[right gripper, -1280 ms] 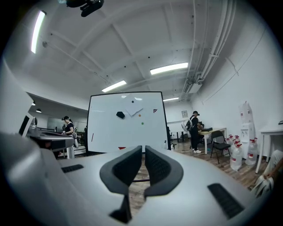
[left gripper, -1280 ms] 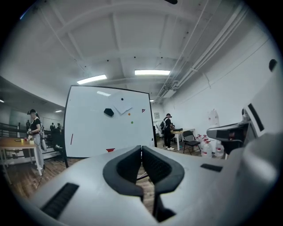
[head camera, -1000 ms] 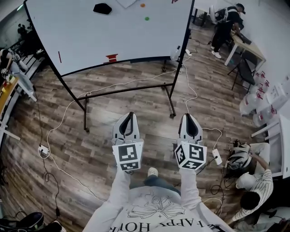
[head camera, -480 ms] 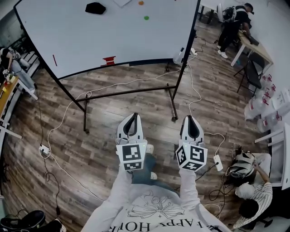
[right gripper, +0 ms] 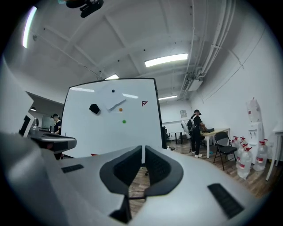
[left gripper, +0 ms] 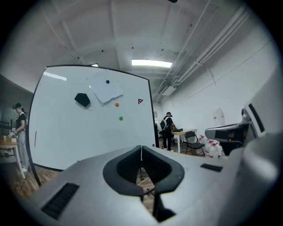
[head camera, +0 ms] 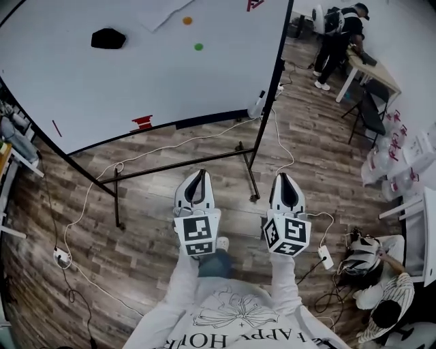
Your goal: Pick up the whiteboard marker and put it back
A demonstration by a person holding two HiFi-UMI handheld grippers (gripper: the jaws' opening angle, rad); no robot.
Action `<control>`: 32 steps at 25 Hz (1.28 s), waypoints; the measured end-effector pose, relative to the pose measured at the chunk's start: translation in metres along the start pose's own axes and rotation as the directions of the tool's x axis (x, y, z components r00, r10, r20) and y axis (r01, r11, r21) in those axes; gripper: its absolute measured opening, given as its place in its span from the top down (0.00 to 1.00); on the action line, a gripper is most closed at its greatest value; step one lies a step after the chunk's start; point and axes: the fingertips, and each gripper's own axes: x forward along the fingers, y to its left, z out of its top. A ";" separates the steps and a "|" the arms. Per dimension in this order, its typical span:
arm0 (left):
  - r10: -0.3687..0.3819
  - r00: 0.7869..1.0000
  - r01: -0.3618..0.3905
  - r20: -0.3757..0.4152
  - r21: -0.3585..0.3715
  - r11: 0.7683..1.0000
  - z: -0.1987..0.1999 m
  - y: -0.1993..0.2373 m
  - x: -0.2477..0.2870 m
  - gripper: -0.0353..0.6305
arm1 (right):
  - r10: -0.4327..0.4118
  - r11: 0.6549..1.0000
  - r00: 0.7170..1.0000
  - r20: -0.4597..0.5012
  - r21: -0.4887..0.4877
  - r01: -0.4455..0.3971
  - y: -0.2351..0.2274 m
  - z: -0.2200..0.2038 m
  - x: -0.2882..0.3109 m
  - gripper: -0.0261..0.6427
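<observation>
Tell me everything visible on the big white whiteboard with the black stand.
The whiteboard is a large white panel with a dark edge, upright on a black metal stand that rests on the wood-plank floor. Stuck on its face are a black block, a pale paper sheet, an orange dot and a green dot, with red print near the top right. A small red object sits at its bottom edge.

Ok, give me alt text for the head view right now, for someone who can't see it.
The left gripper and right gripper, both shut and empty, are held side by side, pointing toward a whiteboard on a floor stand. The board carries a black block, a green dot and a small red item near its lower edge.
</observation>
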 end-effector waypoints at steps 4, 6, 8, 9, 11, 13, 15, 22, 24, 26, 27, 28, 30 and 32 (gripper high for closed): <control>-0.021 1.000 0.021 0.018 -0.008 1.000 0.014 0.013 0.059 0.94 | -0.018 1.000 1.000 0.012 -0.009 0.018 -0.010 0.012 0.054 0.95; -0.026 0.999 0.027 0.025 -0.010 1.000 0.017 0.020 0.085 0.94 | -0.029 1.000 1.000 0.009 -0.011 0.029 -0.014 0.013 0.079 0.95; -0.032 0.999 0.032 0.022 -0.011 0.999 0.017 0.027 0.107 0.94 | -0.039 0.999 0.999 0.005 -0.006 0.039 -0.017 0.011 0.101 0.95; -0.033 0.999 0.034 0.018 -0.013 0.999 0.015 0.030 0.118 0.94 | -0.042 0.999 0.999 0.002 -0.003 0.042 -0.018 0.010 0.111 0.95; -0.033 0.999 0.033 0.007 -0.019 0.999 0.011 0.038 0.136 0.94 | -0.045 0.999 0.999 -0.010 -0.004 0.044 -0.019 0.007 0.130 0.95; -0.031 0.999 0.031 -0.005 -0.026 0.999 0.009 0.043 0.152 0.94 | -0.043 0.999 0.999 -0.024 -0.006 0.043 -0.020 0.003 0.147 0.95; -0.032 0.999 0.031 -0.018 -0.029 0.999 0.007 0.045 0.167 0.94 | -0.042 0.999 0.998 -0.042 0.000 0.042 -0.023 0.000 0.164 0.95; -0.010 0.998 0.008 -0.062 -0.035 0.999 -0.004 0.054 0.222 0.94 | -0.017 1.000 0.996 -0.086 0.020 0.018 -0.035 -0.013 0.229 0.95; 0.002 0.998 -0.005 -0.063 -0.035 0.999 -0.003 0.055 0.241 0.94 | -0.004 1.000 0.996 -0.088 0.026 0.006 -0.041 -0.014 0.250 0.95; 0.017 0.998 -0.019 -0.064 -0.039 0.999 -0.002 0.054 0.260 0.94 | 0.011 1.000 0.996 -0.089 0.027 -0.009 -0.050 -0.014 0.273 0.95; 0.025 0.998 -0.028 -0.065 -0.041 0.999 -0.002 0.054 0.270 0.94 | 0.018 1.000 0.996 -0.090 0.026 -0.016 -0.055 -0.013 0.285 0.95; 0.033 0.997 -0.036 -0.067 -0.043 0.998 -0.001 0.052 0.281 0.94 | 0.026 0.999 0.996 -0.091 0.025 -0.024 -0.060 -0.012 0.298 0.95; 0.048 0.996 -0.051 -0.070 -0.043 0.998 0.001 0.048 0.303 0.94 | 0.044 0.999 0.995 -0.090 0.022 -0.042 -0.071 -0.008 0.322 0.95; 0.063 0.995 -0.067 -0.073 -0.042 0.997 0.004 0.043 0.323 0.94 | 0.061 0.998 0.994 -0.090 0.019 -0.059 -0.082 -0.005 0.345 0.94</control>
